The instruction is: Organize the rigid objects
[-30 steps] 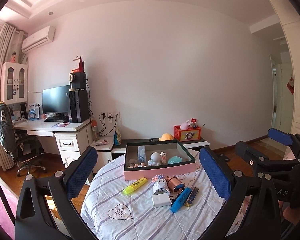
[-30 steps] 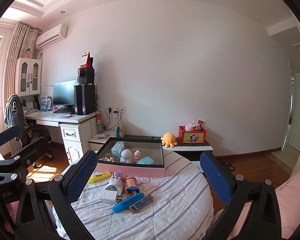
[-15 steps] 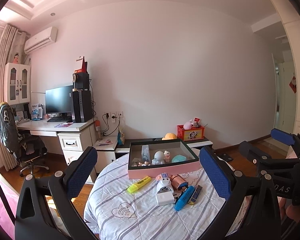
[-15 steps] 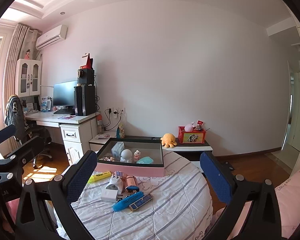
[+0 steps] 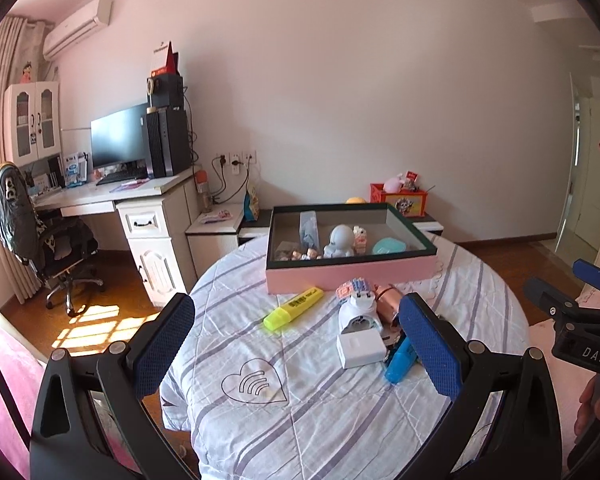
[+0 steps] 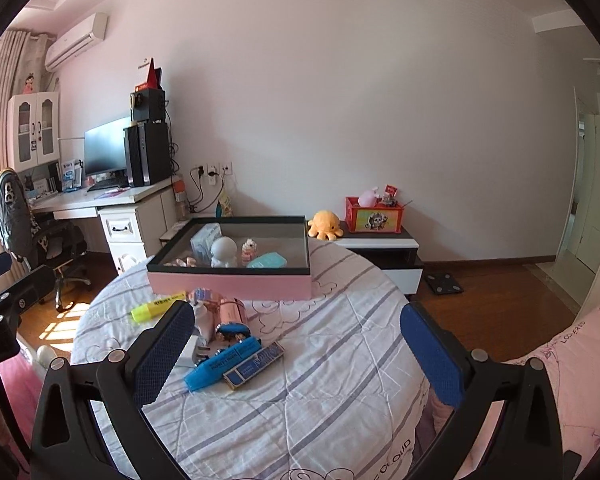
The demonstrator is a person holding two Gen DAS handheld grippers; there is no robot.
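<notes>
Seemingly the sorting was only partly done. Both tongs hung above the round desk with its striped cloth, the left tongs spread wide and holding nothing, the right tongs likewise spread and empty. At the far side of the desk stood the pink box with its dark rim, and some things already lay in it: a white round-headed figurine, a teal case, a clear bluish packet and a few small pieces in the near left corner, too small to name. Left outside, on the cloth just in front of the box, were the yellow highlighter, lying apart to the left, and a close cluster: a white plug adapter, a rose-gold cylinder, a blue marker and a flat blue packet touching alongside it. By my judgement those loose pieces remained to be carried into the box, and neither gripper had yet come down on any of them; the left one looked toward the highlighter and adapter, the right toward the marker and packet.
</notes>
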